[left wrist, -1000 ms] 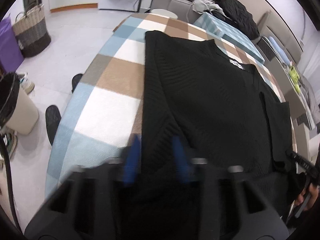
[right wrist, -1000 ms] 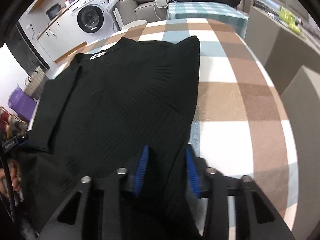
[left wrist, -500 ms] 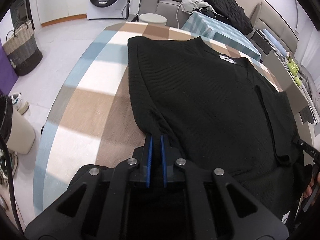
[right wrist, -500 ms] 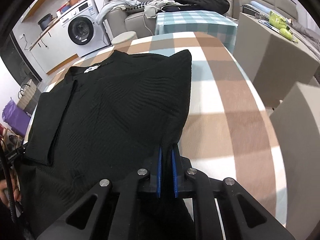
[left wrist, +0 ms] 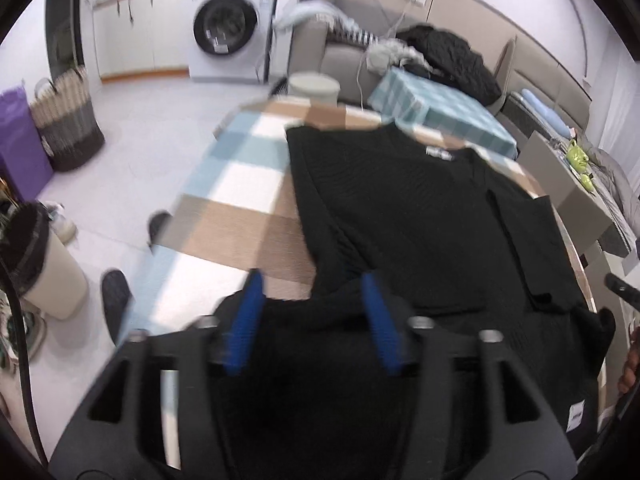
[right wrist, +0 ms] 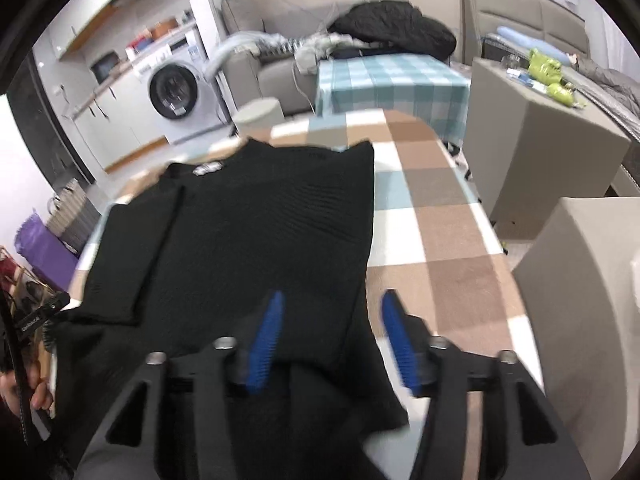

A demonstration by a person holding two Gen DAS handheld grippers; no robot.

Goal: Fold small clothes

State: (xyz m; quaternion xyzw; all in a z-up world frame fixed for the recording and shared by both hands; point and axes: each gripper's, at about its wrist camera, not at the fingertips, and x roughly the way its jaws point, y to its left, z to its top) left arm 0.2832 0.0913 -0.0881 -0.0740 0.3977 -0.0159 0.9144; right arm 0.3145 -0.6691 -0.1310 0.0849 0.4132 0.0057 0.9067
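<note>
Left claw (left wrist: pixel 312 320) jaws just opened over ribbed black knit garment (left wrist: pixel 400 208)

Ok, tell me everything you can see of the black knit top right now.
The black knit top is a ribbed sweater lying flat on the checked tablecloth, white neck label at the far end. One sleeve is folded across its body. Its near hem hangs off the table's edge, bunched below both open grippers; nothing grips it.
</note>
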